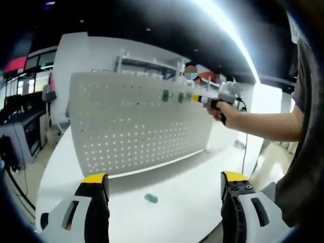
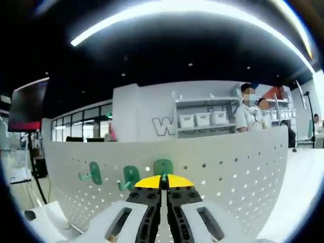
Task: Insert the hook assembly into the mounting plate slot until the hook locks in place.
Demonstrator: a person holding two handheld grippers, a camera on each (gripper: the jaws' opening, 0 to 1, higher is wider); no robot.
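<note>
A white pegboard mounting plate (image 1: 131, 126) stands upright on the white table (image 1: 182, 207). Two green hooks (image 1: 165, 94) hang near its top edge. A third green hook (image 2: 163, 166) sits against the plate (image 2: 238, 167), and my right gripper (image 2: 162, 181) is shut on it. The two hung hooks (image 2: 94, 173) are to its left. In the left gripper view a hand holds the right gripper (image 1: 201, 99) at the board's upper right. My left gripper (image 1: 163, 178) is open over the table, holding nothing. A loose green hook (image 1: 151, 198) lies on the table between its jaws.
The person's arm (image 1: 263, 125) reaches across from the right, with the body close at the right edge. A cable (image 1: 246, 147) hangs beyond the board. Shelves with white bins (image 2: 202, 119) and people (image 2: 250, 114) stand behind the plate. Desks (image 1: 23, 131) lie to the left.
</note>
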